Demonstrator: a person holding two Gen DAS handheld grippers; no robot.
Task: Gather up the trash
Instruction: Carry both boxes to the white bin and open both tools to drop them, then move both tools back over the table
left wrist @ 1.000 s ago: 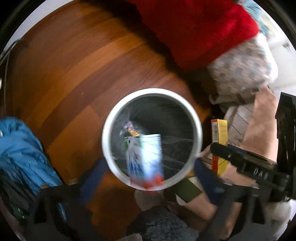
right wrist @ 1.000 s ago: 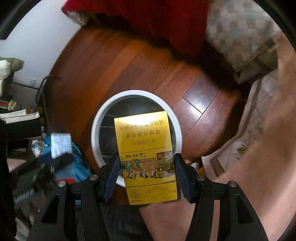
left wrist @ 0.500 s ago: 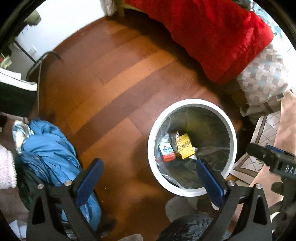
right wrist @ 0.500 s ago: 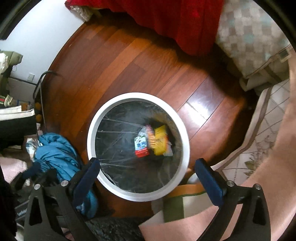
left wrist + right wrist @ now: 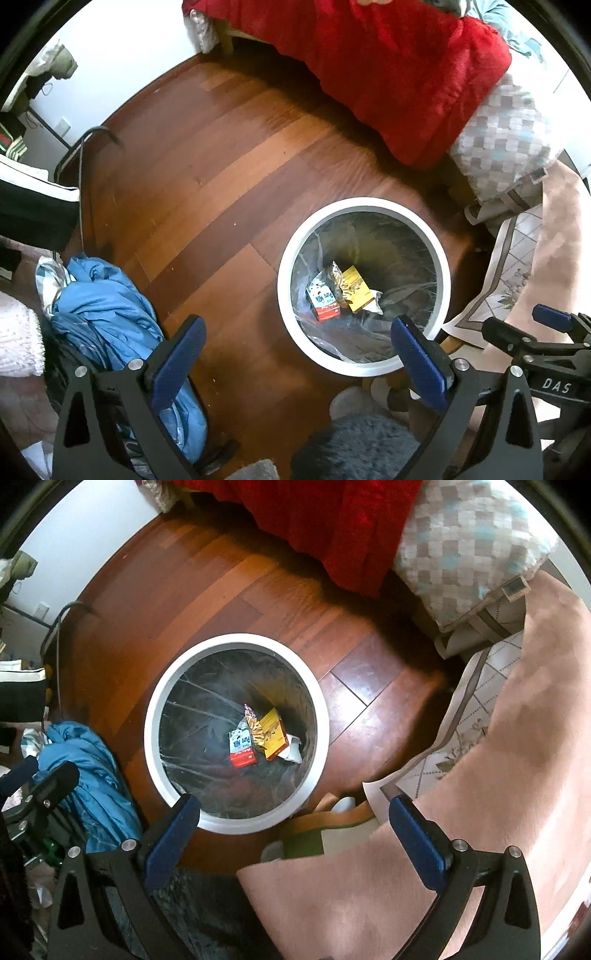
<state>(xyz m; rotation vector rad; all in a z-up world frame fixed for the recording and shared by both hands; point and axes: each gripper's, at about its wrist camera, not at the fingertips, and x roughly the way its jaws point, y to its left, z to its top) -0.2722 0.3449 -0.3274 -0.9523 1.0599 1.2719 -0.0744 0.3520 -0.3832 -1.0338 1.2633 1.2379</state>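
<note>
Trash inside the white bin point(image 5: 364, 206), both tools empty.
A yellow box point(image 5: 272, 734), a red-and-white carton point(image 5: 242, 748) and a wrapper point(image 5: 253, 726) lie at the bin's bottom; left tool point(image 5: 295, 363) and right tool point(image 5: 293, 836) gape above it. The bin stands on wooden floor point(image 5: 207, 173) near a red blanket point(image 5: 388, 70).

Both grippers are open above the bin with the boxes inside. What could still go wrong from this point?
1. The left gripper and right gripper hang close side by side; swinging away, they might knock together.
2. The blue cloth lies heaped right beside the bin, so the left fingers could snag it.
3. The yellow box and small carton rest on a thin liner, which might tear under heavier trash.
</note>
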